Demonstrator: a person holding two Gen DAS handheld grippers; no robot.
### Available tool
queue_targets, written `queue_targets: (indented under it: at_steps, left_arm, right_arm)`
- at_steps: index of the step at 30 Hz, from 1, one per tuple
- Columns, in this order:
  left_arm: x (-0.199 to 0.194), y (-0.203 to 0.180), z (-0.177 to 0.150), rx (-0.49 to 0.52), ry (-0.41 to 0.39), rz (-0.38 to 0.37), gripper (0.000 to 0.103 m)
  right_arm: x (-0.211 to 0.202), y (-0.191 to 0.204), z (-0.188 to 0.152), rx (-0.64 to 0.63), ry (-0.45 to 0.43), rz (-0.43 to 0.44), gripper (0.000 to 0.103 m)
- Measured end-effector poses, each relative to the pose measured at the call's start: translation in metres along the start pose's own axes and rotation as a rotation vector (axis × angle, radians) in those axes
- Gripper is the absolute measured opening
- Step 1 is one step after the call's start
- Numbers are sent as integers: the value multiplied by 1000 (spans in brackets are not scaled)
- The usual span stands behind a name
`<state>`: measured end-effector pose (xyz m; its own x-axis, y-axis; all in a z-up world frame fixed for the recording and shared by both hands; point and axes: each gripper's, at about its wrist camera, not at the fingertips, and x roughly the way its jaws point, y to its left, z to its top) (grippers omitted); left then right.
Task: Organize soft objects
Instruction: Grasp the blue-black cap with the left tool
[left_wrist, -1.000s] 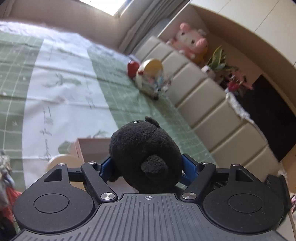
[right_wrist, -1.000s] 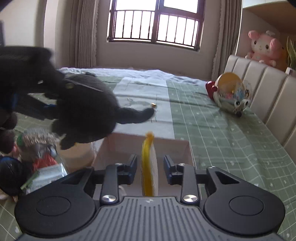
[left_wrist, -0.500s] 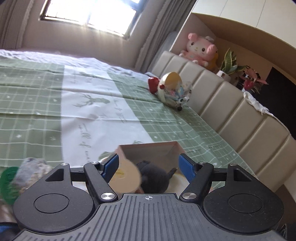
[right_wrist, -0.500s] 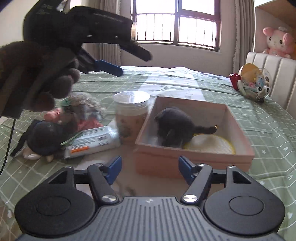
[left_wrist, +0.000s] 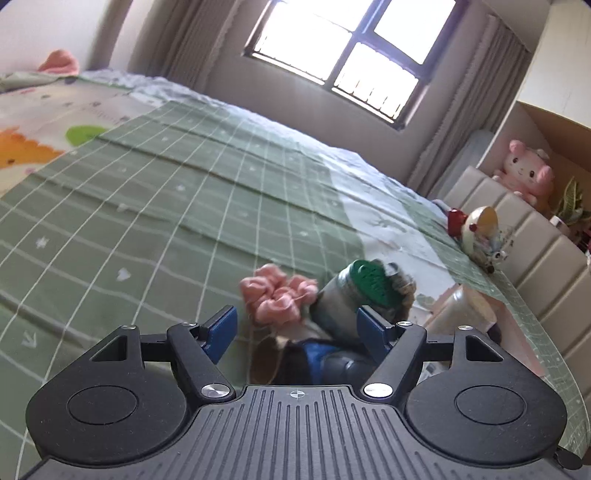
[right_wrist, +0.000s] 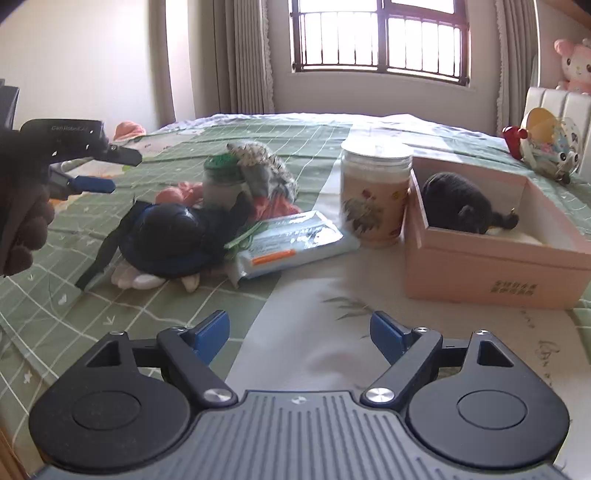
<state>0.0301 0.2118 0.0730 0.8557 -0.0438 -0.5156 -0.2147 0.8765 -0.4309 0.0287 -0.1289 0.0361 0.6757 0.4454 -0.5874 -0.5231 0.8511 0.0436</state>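
Observation:
A black plush (right_wrist: 461, 206) lies inside the pink box (right_wrist: 480, 266) on the bed. To its left is a pile: a dark blue plush (right_wrist: 170, 236), a pink scrunchie (left_wrist: 280, 295), a grey knitted toy (right_wrist: 266, 170) and a green-lidded jar (left_wrist: 354, 299). My left gripper (left_wrist: 297, 328) hangs open just over this pile, the scrunchie and jar ahead of its blue fingertips, nothing gripped. A gloved hand (right_wrist: 22, 206) holds the left gripper (right_wrist: 122, 170) in the right wrist view. My right gripper (right_wrist: 299, 332) is low over bare bedspread before the box; its jaws are opening with nothing between them.
A printed cup with a clear lid (right_wrist: 376, 199) stands against the box's left wall. A pack of wipes (right_wrist: 291, 243) lies beside the pile. A toy basket (right_wrist: 546, 144) sits near the padded headboard (left_wrist: 517, 240). Green checked bedspread (left_wrist: 147, 206) stretches left.
The left gripper let the black plush go into the box and swung left over the pile. The right gripper released the yellow disc into the box, drew back and opened wide.

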Motion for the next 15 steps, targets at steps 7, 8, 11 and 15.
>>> queue_targets:
  at_steps: [7,8,11,15]
  left_arm:
    - [8,-30,-15,200,40,-127,76]
    - [13,-38,-16,234,46,-123,76]
    - [29,-50,-18,267,53,-83,76]
    - [45,-44,-21,228,84,-97,75]
  right_arm:
    - [15,8,-16,-38,40,-50,89]
    - [15,7,-16,-33,42,-50,90]
    - [16,3,-16,-10,46,-46,94]
    - [18,-2,-16,15,50,-33,96]
